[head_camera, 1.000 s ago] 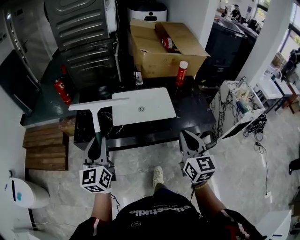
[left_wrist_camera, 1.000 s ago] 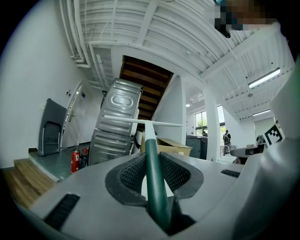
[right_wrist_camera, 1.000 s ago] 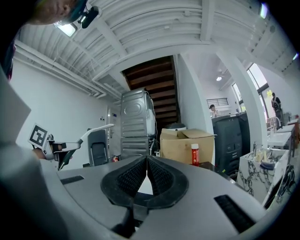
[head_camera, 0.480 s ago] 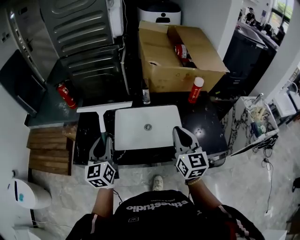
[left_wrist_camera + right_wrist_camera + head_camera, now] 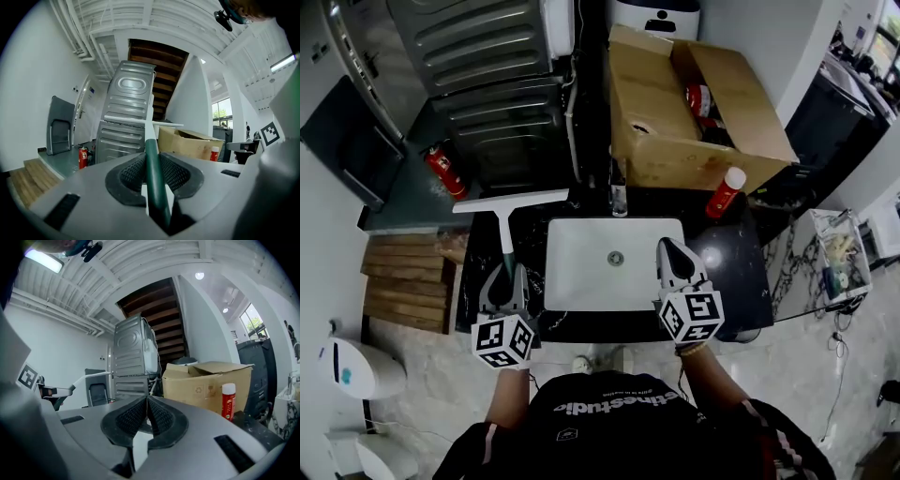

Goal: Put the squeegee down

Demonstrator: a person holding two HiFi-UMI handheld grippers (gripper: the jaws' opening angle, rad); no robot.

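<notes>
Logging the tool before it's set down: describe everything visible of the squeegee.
The squeegee is T-shaped: a long white blade bar and white neck running into a dark green handle, plastic by the look. The left gripper is shut on the handle, holding it roughly level, blade at the far end, over the dark counter left of the white sink.

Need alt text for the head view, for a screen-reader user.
Seen from above, the left claw grips a squeegee by its green handle, white blade forward, over the black counter beside a white sink. The right claw is shut and empty over the sink's right side.
</notes>
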